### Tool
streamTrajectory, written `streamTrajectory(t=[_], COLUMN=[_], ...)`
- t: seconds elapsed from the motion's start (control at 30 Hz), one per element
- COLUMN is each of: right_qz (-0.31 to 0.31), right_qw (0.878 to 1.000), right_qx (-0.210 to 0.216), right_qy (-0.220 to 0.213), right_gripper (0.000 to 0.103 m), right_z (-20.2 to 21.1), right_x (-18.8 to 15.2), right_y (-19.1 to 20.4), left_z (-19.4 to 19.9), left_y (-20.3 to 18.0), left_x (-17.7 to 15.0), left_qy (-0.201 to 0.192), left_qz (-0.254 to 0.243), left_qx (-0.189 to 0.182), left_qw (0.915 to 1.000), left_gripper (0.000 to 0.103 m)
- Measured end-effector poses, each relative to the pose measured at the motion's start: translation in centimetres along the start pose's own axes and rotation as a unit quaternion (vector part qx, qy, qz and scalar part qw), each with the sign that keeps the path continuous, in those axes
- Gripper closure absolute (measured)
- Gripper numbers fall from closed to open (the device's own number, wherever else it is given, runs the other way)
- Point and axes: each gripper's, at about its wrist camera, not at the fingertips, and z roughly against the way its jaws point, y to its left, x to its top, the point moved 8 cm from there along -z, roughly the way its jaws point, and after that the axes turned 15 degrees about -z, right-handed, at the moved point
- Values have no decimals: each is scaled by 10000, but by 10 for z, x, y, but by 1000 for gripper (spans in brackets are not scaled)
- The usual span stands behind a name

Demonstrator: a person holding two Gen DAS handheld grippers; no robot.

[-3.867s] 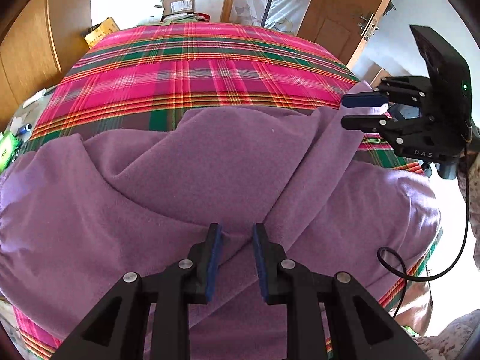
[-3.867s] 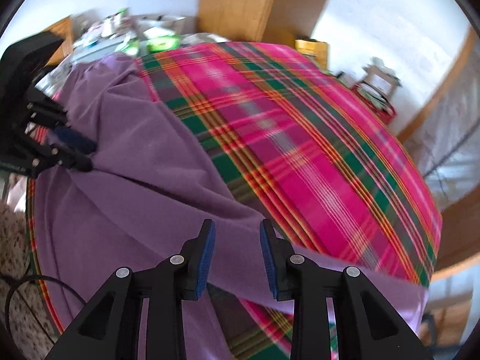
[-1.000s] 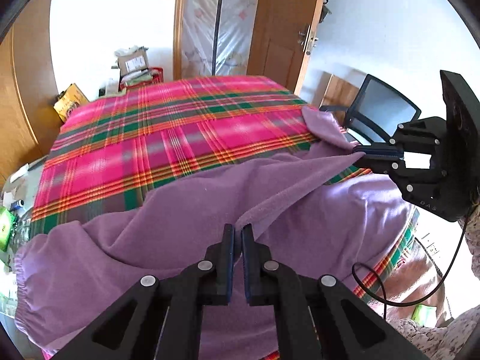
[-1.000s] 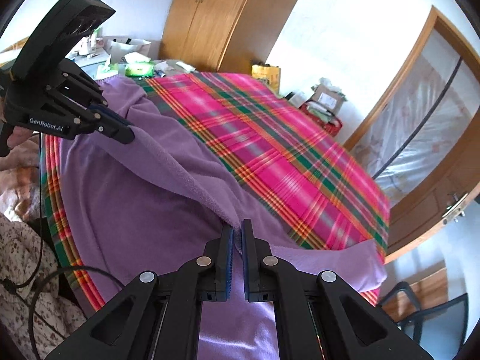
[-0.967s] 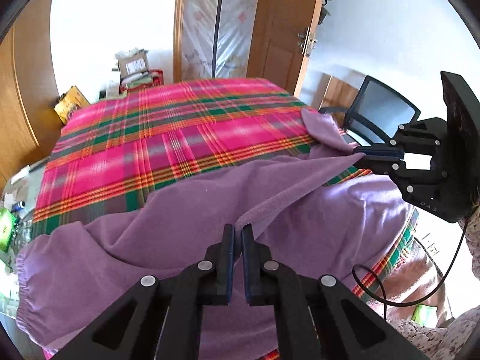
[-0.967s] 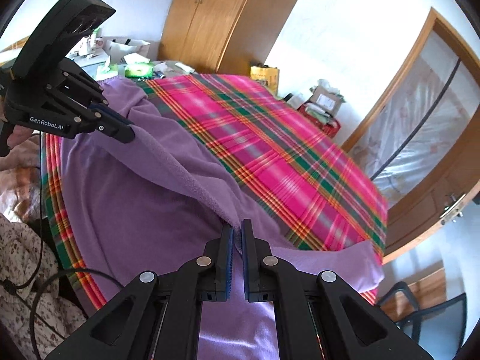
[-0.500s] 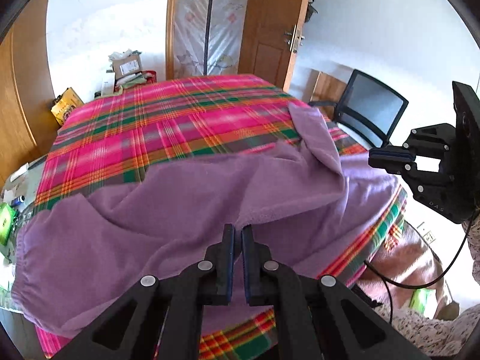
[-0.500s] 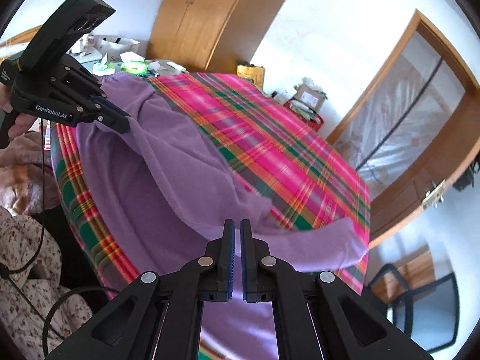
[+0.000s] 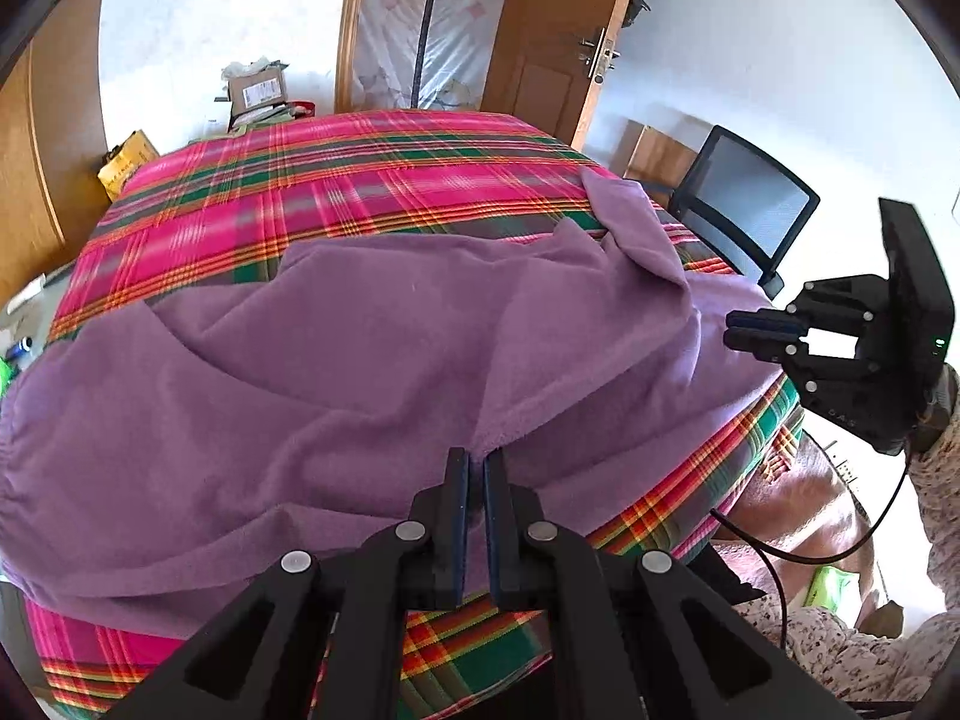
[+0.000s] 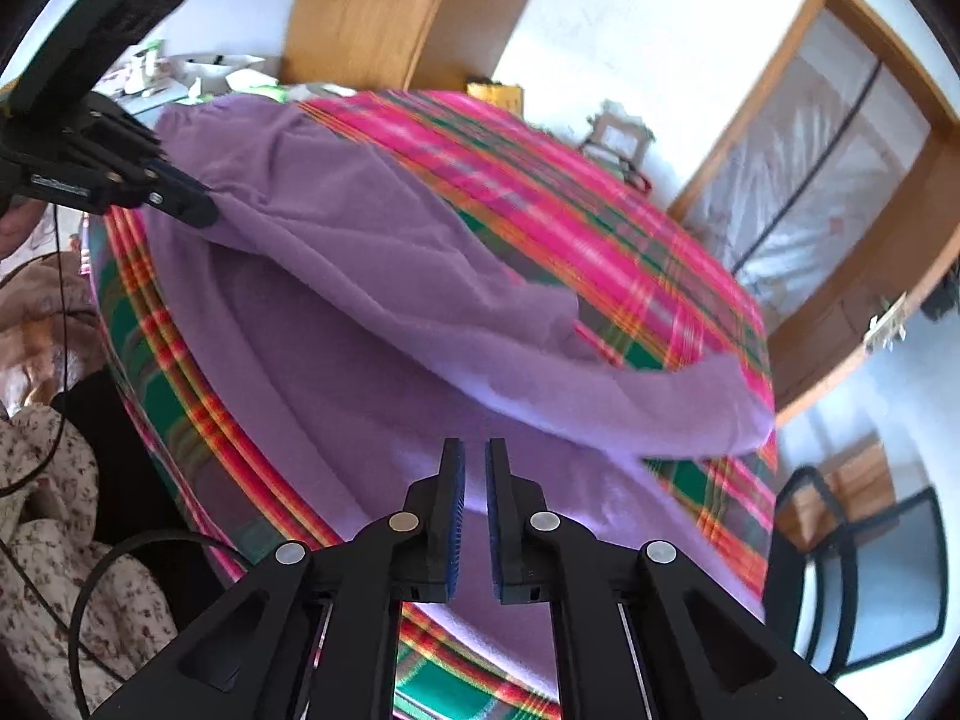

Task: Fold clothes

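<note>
Here an edge of the purple garment [image 9: 360, 360] is pinched by the left gripper [image 9: 474, 468], while the right gripper [image 10: 474, 462] is opening with nothing between its pads. Spread on the plaid bedcover [image 9: 300, 192], the unsupported fold could be dragged askew.

White lettering on the side of the left gripper [image 10: 207, 209], at the left edge of the purple garment [image 10: 372, 276], too blurred to read. Faint pale letters on the body of the right gripper [image 9: 733, 330], right of the purple garment, jaws opening with nothing between them, too small to make out. Label on a cardboard box [image 9: 255, 90] and print on a yellow box [image 9: 123, 165], far beyond the purple garment, likewise illegible.
</note>
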Motion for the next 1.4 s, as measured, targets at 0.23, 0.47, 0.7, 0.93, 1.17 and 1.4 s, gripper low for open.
streamTrajectory(t=[0.23, 0.47, 0.7, 0.93, 1.17, 1.4], right_qz=[-1051, -2930, -2957, -2410, -2270, -2699], right_qw=[9941, 9549, 9543, 9699, 9738, 9628], right_qx=[-246, -397, -240, 284, 157, 86], right_qy=[75, -273, -366, -219, -41, 60], right_gripper=[89, 80, 79, 79, 78, 78], right_z=[-3, 20, 13, -16, -28, -36], right_x=[-31, -82, -66, -26, -18, -6], right_y=[-43, -90, -78, -28, -18, -38], left_z=[-1, -9, 5, 26, 50, 39], left_y=[3, 0, 10, 22, 38, 31], left_x=[-5, -9, 2, 27, 54, 50], left_qy=[-107, -154, -641, -1116, -1597, -1454], left_qz=[240, 426, 902, 1139, 1285, 1189], left_qx=[-158, -315, -467, -504, -544, -677], left_qw=[9995, 9985, 9928, 9859, 9773, 9799], left_gripper=[98, 98, 98, 98, 98, 98])
